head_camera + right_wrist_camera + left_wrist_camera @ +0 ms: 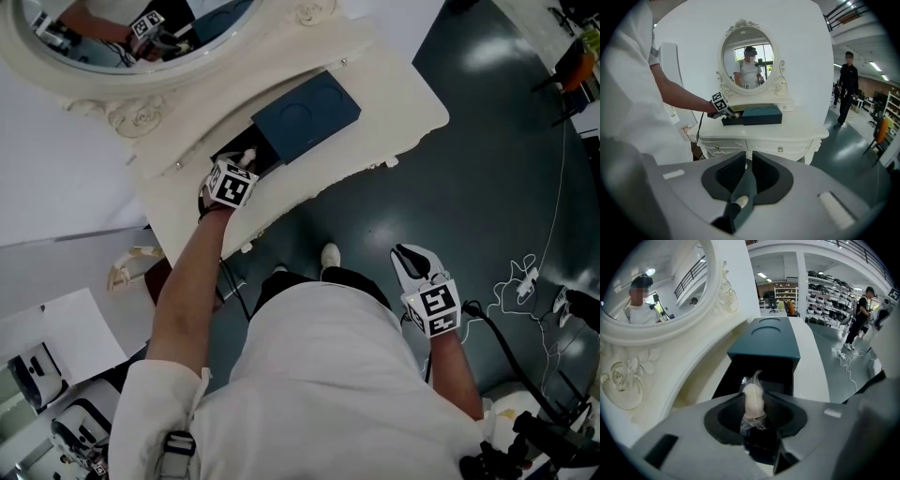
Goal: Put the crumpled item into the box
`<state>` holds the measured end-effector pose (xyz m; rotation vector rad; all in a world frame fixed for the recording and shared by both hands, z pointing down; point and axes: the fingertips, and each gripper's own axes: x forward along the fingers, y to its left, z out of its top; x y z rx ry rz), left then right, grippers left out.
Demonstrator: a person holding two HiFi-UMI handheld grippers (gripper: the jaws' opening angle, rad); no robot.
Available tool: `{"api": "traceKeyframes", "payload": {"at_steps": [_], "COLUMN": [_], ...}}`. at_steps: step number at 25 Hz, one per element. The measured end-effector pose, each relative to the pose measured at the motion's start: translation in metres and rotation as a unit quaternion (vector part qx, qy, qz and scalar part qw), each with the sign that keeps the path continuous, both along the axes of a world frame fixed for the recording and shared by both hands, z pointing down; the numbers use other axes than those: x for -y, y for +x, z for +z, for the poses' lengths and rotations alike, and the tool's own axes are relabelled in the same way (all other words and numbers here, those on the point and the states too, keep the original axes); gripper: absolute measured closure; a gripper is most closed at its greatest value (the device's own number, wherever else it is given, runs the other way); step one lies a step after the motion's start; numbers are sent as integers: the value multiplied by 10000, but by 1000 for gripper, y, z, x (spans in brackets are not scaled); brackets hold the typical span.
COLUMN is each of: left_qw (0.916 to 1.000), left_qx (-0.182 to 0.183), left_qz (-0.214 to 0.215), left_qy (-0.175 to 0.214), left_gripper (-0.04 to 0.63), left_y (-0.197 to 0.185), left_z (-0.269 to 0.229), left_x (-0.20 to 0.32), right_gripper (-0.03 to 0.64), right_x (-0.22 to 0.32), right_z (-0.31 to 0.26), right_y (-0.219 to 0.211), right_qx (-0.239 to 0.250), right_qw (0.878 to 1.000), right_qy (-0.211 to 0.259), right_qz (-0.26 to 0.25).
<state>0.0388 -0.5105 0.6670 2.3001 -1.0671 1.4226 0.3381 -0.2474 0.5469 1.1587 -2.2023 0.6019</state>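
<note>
The left tool (754,398) grips the crumpled, clear-wrapped item (752,393) upright between its jaws, over the open black drawer (733,380) that slides out of the dark teal box (766,341) on the white surface (394,103). The right tool (748,161) hangs well away from the surface, jaws together and empty.

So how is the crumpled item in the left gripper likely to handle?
Probably light and squashy: the crumpled item sits pinched between the pads of the left gripper, its pale core bulging above them. Its clear film, bunched to a point on top, looks crinkly and maybe slippery. Being lumpy, it seems unlikely to roll inside the box.
</note>
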Motion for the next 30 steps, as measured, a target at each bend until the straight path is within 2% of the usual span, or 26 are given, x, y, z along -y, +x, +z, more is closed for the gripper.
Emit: {"api": "traceKeyframes", "payload": {"at_steps": [10, 15, 19, 25, 30], "left_qw": [9998, 9996, 9995, 9971, 9903], "left_qx": [116, -21, -90, -546, -1151], "left_qz": [-62, -210, -277, -525, -723], "left_qy": [-131, -204, -118, 113, 304], "left_gripper": [434, 405, 400, 400, 417], "left_y": [3, 4, 3, -6, -16], "left_z": [7, 1, -10, -43, -77], "left_x": [-5, -7, -12, -32, -65], "right_gripper": [569, 569, 569, 572, 580], "right_x": [-1, -3, -1, 6, 5], "right_z": [6, 9, 13, 22, 22], "right_y": [9, 13, 11, -9, -36], "right_qx": [74, 127, 210, 329, 343], "right_qw": [9999, 9998, 9996, 9984, 9973], "right_qy": [-47, -65, -66, -61, 31], "right_qz": [-65, -116, -199, -447, -643]}}
